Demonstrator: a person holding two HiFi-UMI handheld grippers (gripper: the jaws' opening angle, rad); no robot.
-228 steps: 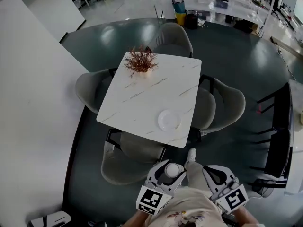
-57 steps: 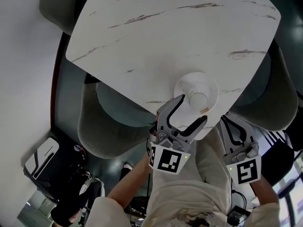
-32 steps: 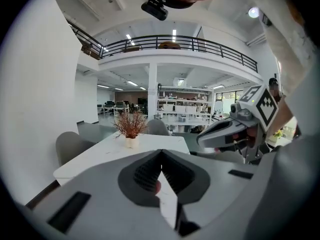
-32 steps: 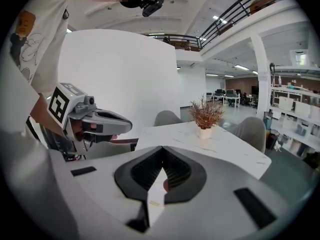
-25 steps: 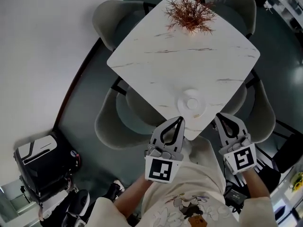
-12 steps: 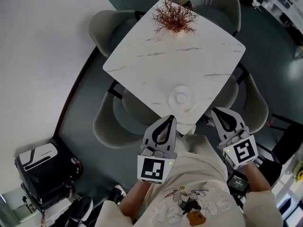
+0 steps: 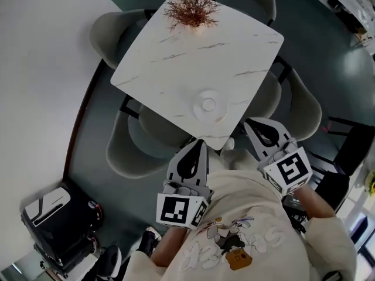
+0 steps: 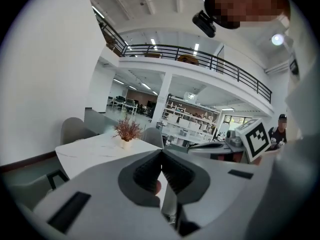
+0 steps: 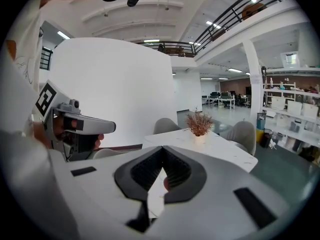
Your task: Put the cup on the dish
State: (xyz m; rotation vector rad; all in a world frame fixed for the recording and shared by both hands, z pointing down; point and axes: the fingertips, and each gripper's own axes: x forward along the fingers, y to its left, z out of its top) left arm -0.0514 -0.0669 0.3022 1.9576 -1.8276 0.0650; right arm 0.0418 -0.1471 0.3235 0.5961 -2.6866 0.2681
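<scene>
Two handheld grey-and-white grippers sit low in the head view, close against the person's cream printed shirt (image 7: 234, 244) and short of the table edge. The left gripper (image 7: 200, 143) has its jaws pressed fully together; in the left gripper view its dark ridged pads (image 8: 148, 173) meet with nothing between them. The right gripper (image 7: 251, 123) is likewise closed and empty. A small white cup (image 7: 208, 105) stands on a round white dish (image 7: 198, 112), near the corner of the white marble-patterned square table (image 7: 193, 57) closest to the person. It is seen from straight above, so its height and any handle cannot be made out. Both gripper views lose the cup and dish behind the gripper's own body, which blocks the near part of the tabletop. A reddish-brown dried plant (image 7: 190, 9) stands at the far corner, its pot mostly hidden under the twigs in the head view. Grey padded chairs (image 7: 124, 154) ring the table, partly tucked beneath it, and the far one is cut off by the top edge. A black-and-white boxy machine (image 7: 53, 215) at lower left is too dim to identify.
</scene>
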